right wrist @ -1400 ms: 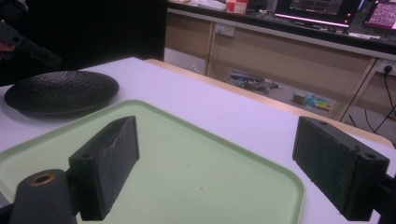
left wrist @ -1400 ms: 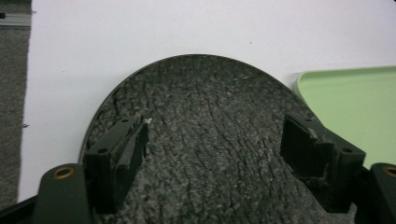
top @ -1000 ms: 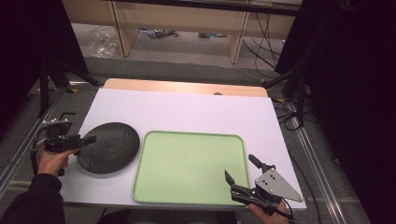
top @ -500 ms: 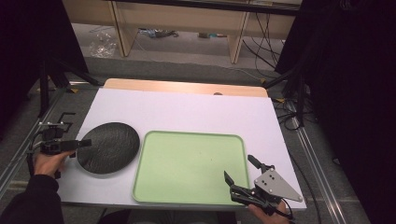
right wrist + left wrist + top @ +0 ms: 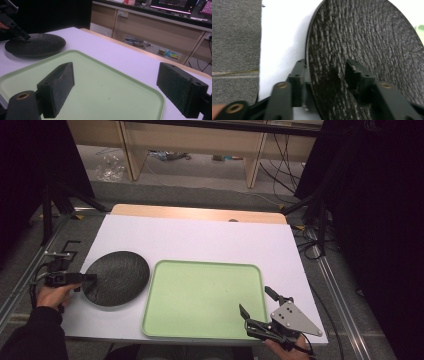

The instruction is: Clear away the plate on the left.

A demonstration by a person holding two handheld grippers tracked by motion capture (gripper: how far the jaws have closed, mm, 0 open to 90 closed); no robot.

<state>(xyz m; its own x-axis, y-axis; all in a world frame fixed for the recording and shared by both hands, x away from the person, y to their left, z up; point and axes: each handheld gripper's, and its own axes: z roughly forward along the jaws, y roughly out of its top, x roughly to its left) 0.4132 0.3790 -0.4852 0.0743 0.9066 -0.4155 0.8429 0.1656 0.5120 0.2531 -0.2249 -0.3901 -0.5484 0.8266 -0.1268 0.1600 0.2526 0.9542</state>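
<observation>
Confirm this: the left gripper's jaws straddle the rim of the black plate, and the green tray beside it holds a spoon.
Not quite. The left gripper does straddle the black plate rim, but the green tray holds nothing, as the high view shows.

Far half of white table [image 5: 200, 237] bare, free to pass. Near half blocked: black plate [image 5: 116, 278] beside green tray [image 5: 202, 297].

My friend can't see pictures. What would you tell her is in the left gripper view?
A round black plate with a rough, wrinkly surface is pinched at its rim by the left gripper, one black jaw under the edge and one on top. The plate rests on a white table, with grey floor off to the left.
</observation>
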